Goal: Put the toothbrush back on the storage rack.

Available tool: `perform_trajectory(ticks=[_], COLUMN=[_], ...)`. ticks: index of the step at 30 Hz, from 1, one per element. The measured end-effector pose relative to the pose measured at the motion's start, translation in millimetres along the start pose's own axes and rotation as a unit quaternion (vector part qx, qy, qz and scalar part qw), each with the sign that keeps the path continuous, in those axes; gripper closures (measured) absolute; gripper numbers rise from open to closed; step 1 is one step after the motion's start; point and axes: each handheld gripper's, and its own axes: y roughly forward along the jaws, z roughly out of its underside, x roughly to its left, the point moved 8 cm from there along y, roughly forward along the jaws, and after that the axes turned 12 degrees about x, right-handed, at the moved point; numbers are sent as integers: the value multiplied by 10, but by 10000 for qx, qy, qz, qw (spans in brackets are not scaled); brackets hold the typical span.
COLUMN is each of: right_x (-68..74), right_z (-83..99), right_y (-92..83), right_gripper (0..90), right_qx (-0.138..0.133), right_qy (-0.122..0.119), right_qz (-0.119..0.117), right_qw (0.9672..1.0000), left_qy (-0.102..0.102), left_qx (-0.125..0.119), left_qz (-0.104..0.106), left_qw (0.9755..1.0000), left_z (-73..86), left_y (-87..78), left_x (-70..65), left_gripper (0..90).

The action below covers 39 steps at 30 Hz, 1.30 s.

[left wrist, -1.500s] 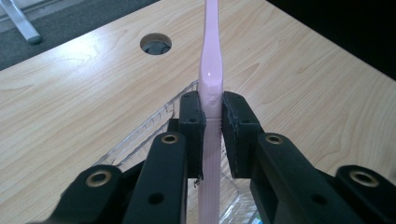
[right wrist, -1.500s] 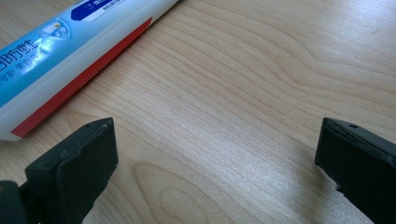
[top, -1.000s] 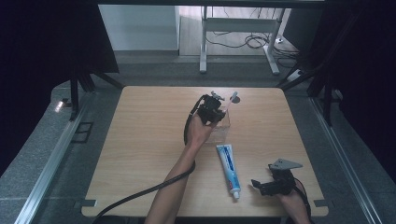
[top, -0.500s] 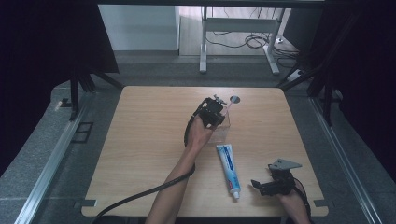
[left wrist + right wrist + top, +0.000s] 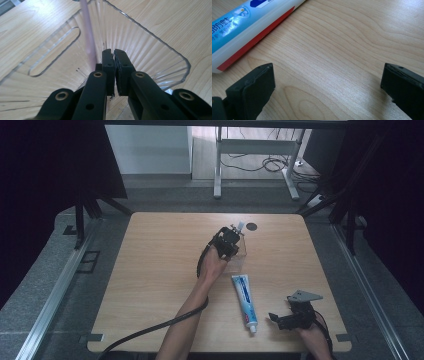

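A clear ribbed cup (image 5: 150,47) with a side handle stands at the table's far middle (image 5: 240,252). A pink toothbrush handle (image 5: 88,32) leans inside it, its head (image 5: 240,226) sticking out at the far side. My left gripper (image 5: 113,53) reaches in from above. Its jaws have just been closing and now pinch the cup's thin wall between the pads. In the high view it (image 5: 231,240) sits over the cup. A blue and white toothpaste tube (image 5: 245,301) lies near the front. My right gripper (image 5: 327,72) rests open on the wood, right of the tube (image 5: 244,20).
A dark round spot (image 5: 251,226) marks the wooden table (image 5: 150,270) just beyond the cup. The left gripper's cable (image 5: 150,330) trails off the front edge. Metal rails run along both sides of the table.
The left hand has shifted slightly over the cup, and the toothbrush head has swung left toward the gripper. The right hand and the toothpaste tube have not moved.
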Motion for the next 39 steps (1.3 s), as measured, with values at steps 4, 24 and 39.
perform_trajectory(ticks=[4, 24, 39], right_x=[-1, -2, -4], right_z=[0, -5, -12], right_y=[-2, -6, -14], right_gripper=[0, 0, 0], right_qx=[-5, -42, -75], right_qy=[10, -3, 3], right_qz=[-3, 7, 23], right_qw=[10000, 10000, 10000], left_qy=[-8, -25, 61], left_qx=[-2, -235, -364], left_qz=[22, 278, 270], left_qw=[10000, 9993, 9990], left_z=[6, -1, 76], left_y=[21, -200, -408], left_x=[-10, -30, -19], left_gripper=[867, 799, 635])
